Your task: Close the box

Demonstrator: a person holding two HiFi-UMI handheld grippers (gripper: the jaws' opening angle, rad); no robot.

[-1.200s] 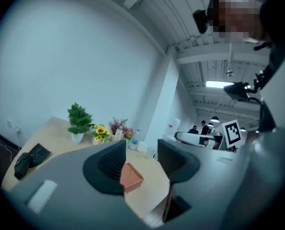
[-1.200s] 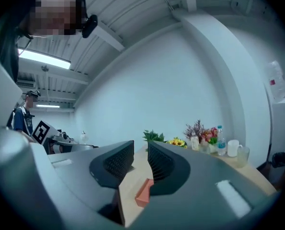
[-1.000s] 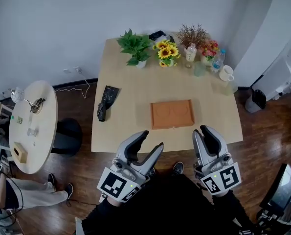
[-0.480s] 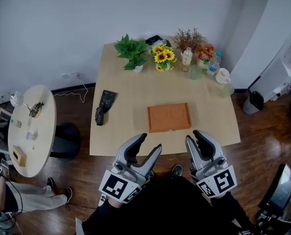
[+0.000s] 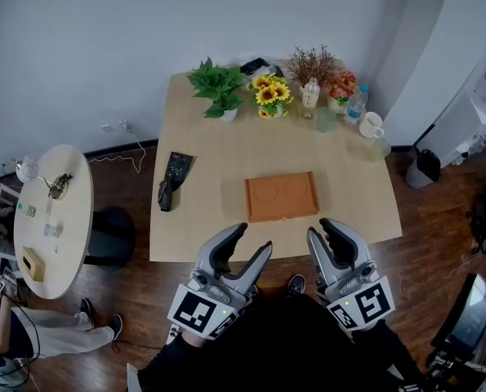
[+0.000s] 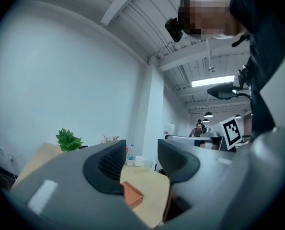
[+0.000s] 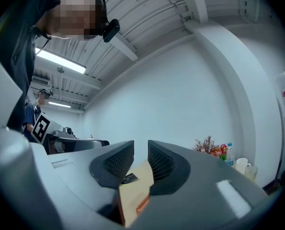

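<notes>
Both grippers are held short of the table's near edge, over the person's dark clothing, and neither touches anything

left gripper (image 5: 252, 237): jaws spread wide with nothing between them. Its own view (image 6: 140, 157) shows only table top and a corner of the box (image 6: 132, 195) through the gap

right gripper (image 5: 324, 229): jaws also apart with a narrower gap, nothing pinched. Its own view (image 7: 141, 155) shows bare table (image 7: 135, 186) in the gap, with an orange edge low down

box (image 5: 281, 196): orange and flat, on the table (image 5: 210, 162) just ahead of both grippers, roughly between their two lines. It is well clear of both sets of jaws. Lid looks down flush from above (two round embossed marks on top)

ahead-left of the left gripper: black pouch (image 5: 171, 178) near the table's left edge, apart from the box

far beyond the box, a row along the back edge, left to right:
- green plant (image 5: 216, 88)
- sunflowers (image 5: 267, 94)
- small bottle (image 5: 310, 94)
- dried twigs (image 5: 312, 62)
- glass (image 5: 327, 119)
- water bottle (image 5: 356, 103)
- white mug (image 5: 372, 124), far ahead-right of the right gripper

off to the left of the left gripper: round side table (image 5: 51, 219) on the wood floor, well apart from the main table
</notes>
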